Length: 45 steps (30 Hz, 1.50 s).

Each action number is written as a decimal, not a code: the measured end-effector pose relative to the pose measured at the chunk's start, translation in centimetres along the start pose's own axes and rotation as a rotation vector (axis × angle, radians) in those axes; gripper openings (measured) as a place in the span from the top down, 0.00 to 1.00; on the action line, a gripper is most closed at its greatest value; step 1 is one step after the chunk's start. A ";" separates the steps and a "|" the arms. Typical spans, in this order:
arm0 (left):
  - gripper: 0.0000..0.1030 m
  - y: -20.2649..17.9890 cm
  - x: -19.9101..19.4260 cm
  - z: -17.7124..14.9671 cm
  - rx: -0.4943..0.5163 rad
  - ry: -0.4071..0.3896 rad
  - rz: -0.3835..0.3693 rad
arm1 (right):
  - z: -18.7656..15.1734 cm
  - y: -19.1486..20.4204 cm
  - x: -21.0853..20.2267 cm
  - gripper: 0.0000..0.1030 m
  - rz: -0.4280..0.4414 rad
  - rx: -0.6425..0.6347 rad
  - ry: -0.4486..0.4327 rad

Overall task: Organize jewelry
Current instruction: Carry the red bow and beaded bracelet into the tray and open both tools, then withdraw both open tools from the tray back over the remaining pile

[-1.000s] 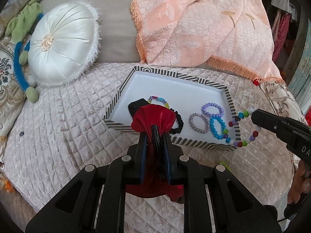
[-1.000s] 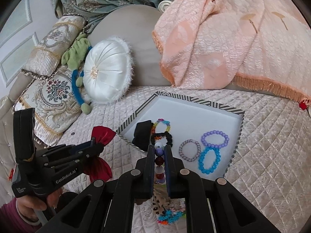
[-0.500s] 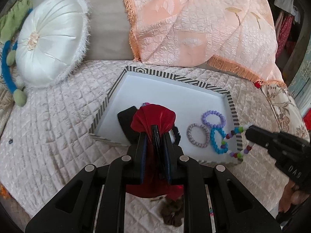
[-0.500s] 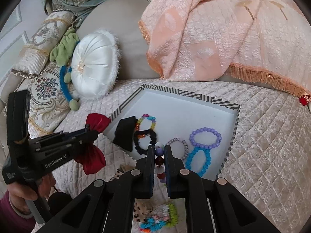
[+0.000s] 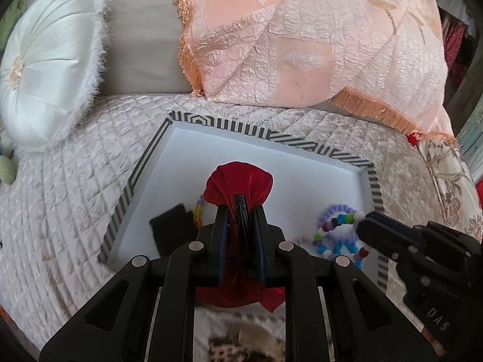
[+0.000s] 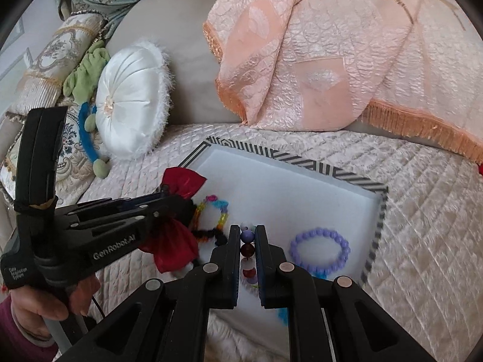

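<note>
A white tray with a striped rim (image 5: pixel 142 166) (image 6: pixel 356 178) lies on the quilted bed. My left gripper (image 5: pixel 240 208) (image 6: pixel 164 196) is shut on a red hair bow (image 5: pixel 238 182) (image 6: pixel 182 182) and hangs over the tray's near left part. My right gripper (image 6: pixel 248 235) (image 5: pixel 366 220) is shut on a multicoloured bead bracelet (image 6: pixel 248 242) (image 5: pixel 338 221) above the tray's near right. In the tray lie a purple bead bracelet (image 6: pixel 320 250), a rainbow bracelet (image 6: pixel 212 211), a black scrunchie (image 6: pixel 211 235) and a black clip (image 5: pixel 173 229).
A round white cushion (image 6: pixel 132 102) and a peach quilted blanket (image 6: pixel 317 45) rise behind the tray. Patterned pillows and a green plush (image 6: pixel 87 72) stand at the far left. A leopard-print piece (image 5: pixel 238 347) lies on the bed in front of the tray. A hand (image 6: pixel 45 304) holds the left gripper's handle.
Both grippers have moved forward and down over the tray, each still holding its piece. The tray now looks larger and closer in both views.
</note>
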<state>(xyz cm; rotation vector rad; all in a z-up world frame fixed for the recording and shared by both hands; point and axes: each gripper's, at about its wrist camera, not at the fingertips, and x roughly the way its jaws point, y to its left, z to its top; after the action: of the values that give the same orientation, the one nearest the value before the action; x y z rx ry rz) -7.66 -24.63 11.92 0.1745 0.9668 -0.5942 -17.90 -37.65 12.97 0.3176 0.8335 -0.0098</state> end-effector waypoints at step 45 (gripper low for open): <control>0.49 0.1 -5.1 -5.3 0.003 -0.069 0.103 | -3.5 0.2 -3.3 0.62 -0.154 0.100 -0.038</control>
<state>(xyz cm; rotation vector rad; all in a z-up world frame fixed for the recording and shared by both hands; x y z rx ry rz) -13.58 -20.45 13.10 0.2041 0.8844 -0.5040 -22.62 -36.90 13.20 0.3456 0.8197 -0.2013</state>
